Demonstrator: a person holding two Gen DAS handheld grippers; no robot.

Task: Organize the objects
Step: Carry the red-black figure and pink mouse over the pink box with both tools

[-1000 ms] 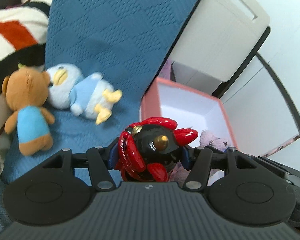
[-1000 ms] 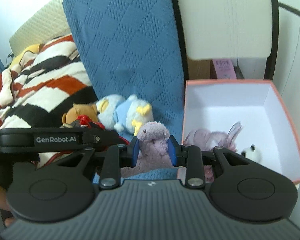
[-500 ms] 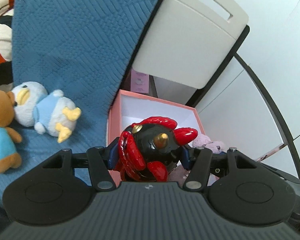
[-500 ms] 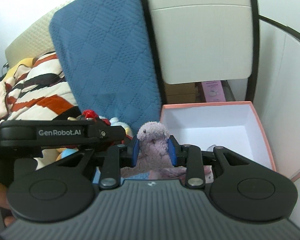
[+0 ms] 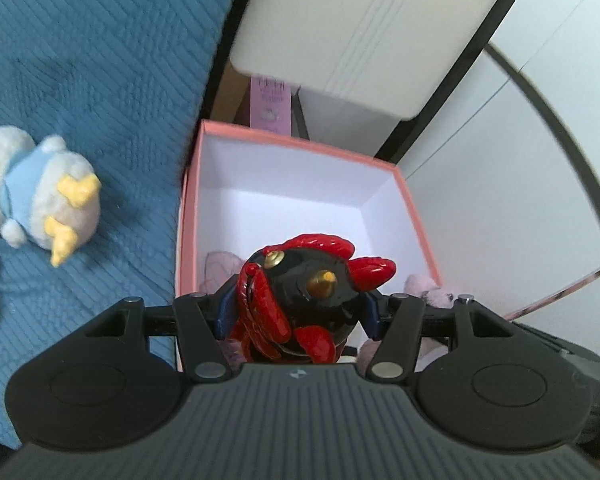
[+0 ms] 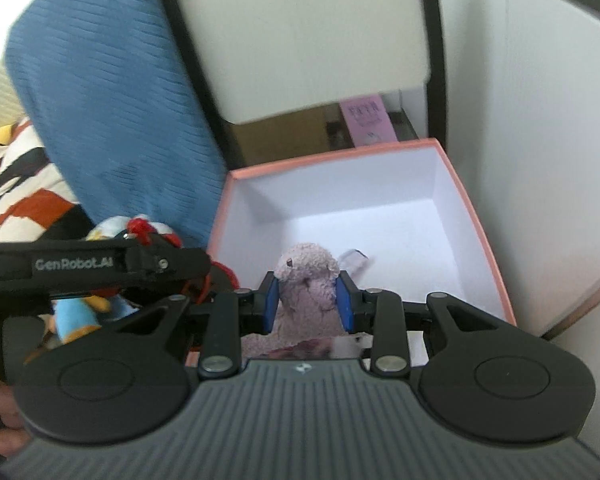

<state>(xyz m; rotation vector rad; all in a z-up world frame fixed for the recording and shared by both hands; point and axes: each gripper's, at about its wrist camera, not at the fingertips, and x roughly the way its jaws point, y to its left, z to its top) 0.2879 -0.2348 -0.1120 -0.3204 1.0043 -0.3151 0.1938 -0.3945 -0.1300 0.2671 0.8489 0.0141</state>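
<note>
My left gripper (image 5: pixel 298 306) is shut on a glossy red and black figurine (image 5: pixel 300 296) and holds it over the near edge of the pink box (image 5: pixel 300 146) with a white inside. My right gripper (image 6: pixel 306 298) is shut on a pale purple plush (image 6: pixel 306 280) and holds it above the same pink box (image 6: pixel 340 156). The left gripper (image 6: pixel 100 268) shows at the left of the right wrist view. A pinkish item (image 5: pixel 216 266) lies low in the box, partly hidden.
A light blue and white penguin plush (image 5: pixel 36 192) lies on the blue quilted cover (image 5: pixel 80 60) left of the box. A beige cabinet (image 5: pixel 364 28) stands behind the box, with a purple packet (image 5: pixel 270 100) under it. A striped blanket (image 6: pixel 16 188) lies far left.
Both grippers have moved right and forward with their toys, from above the blue cover to above the pink box. The brown bear has left the left wrist view.
</note>
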